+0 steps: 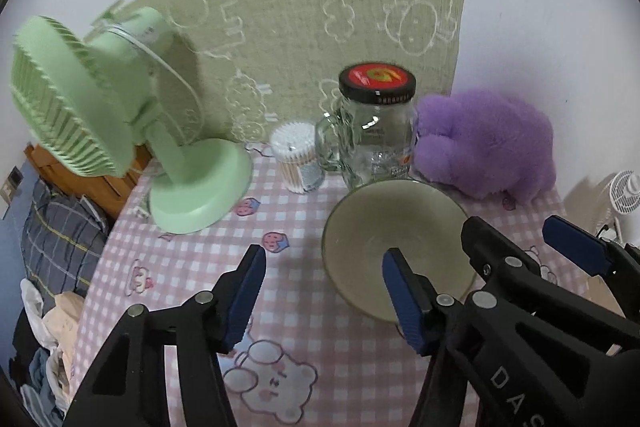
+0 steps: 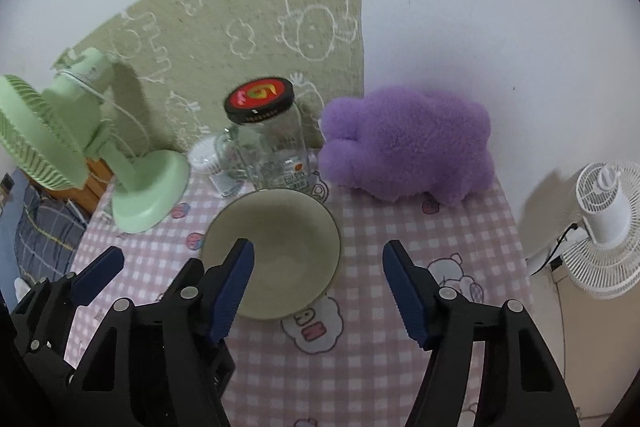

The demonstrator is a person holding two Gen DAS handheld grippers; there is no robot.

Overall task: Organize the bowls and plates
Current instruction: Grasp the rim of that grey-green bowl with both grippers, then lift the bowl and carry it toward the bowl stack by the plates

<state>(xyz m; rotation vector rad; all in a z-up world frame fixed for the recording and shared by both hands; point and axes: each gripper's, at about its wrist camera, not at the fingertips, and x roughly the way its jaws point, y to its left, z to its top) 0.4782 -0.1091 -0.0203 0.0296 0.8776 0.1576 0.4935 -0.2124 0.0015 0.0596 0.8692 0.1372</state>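
A pale olive bowl (image 1: 400,243) sits upright and empty on the pink checked tablecloth (image 1: 304,291); it also shows in the right wrist view (image 2: 280,247). My left gripper (image 1: 324,299) is open, above the cloth just left of the bowl, its right finger over the bowl's near rim. My right gripper (image 2: 318,291) is open, its left finger over the bowl's near left rim, the bowl's right edge between the jaws. The right gripper's fingers (image 1: 576,247) show at the left view's right side. No plate is in view.
A green desk fan (image 1: 120,123) stands at back left. A glass jar with a black and red lid (image 1: 376,131), a cotton swab tub (image 1: 296,159) and a purple plush toy (image 1: 488,147) stand behind the bowl by the wall. A white fan (image 2: 604,223) stands off the table's right.
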